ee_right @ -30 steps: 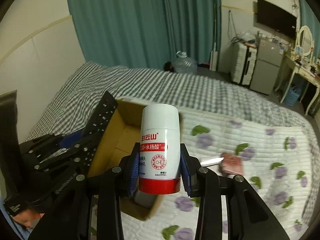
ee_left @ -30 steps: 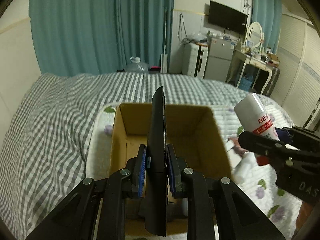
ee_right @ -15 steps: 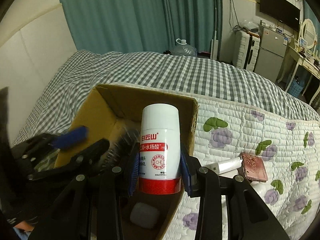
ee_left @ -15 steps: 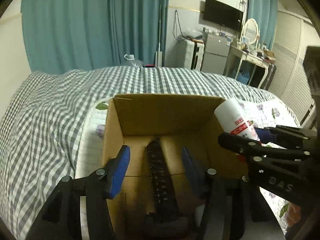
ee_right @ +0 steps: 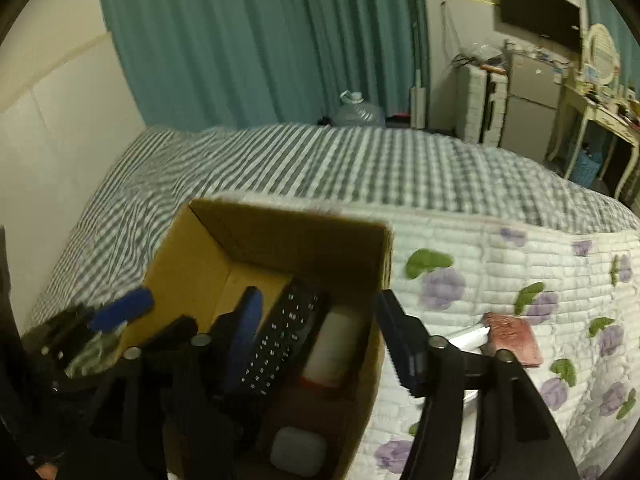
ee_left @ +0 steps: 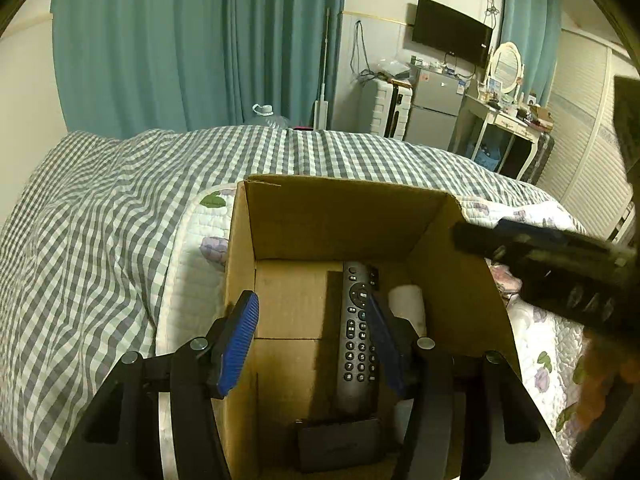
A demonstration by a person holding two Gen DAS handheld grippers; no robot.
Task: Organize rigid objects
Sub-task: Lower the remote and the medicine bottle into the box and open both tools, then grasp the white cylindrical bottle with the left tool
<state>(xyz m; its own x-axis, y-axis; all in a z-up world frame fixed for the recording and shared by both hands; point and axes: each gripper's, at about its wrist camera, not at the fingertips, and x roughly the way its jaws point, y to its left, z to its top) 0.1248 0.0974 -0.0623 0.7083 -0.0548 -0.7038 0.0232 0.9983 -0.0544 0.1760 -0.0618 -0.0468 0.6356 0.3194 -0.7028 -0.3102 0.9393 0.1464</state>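
Note:
An open cardboard box (ee_left: 344,216) (ee_right: 276,228) sits on the bed. A black remote (ee_left: 357,332) (ee_right: 280,344) lies on its floor. A white bottle with a red base (ee_right: 334,346) (ee_left: 406,302) lies beside the remote, on its right. My left gripper (ee_left: 310,342) is open and empty above the remote, jaws wide apart. My right gripper (ee_right: 320,344) is open and empty over the box's right side; it also shows as a blurred black shape in the left wrist view (ee_left: 532,256).
A small white case (ee_right: 296,454) and a dark flat object (ee_left: 340,444) lie at the box's near end. A reddish wallet (ee_right: 510,338) and a white tube (ee_right: 472,338) lie on the flowered quilt (ee_right: 520,280) right of the box. Checked bedding (ee_left: 100,232) lies left.
The left gripper opened and the remote dropped flat into the box. The right gripper opened and the white bottle now lies in the box beside the remote.

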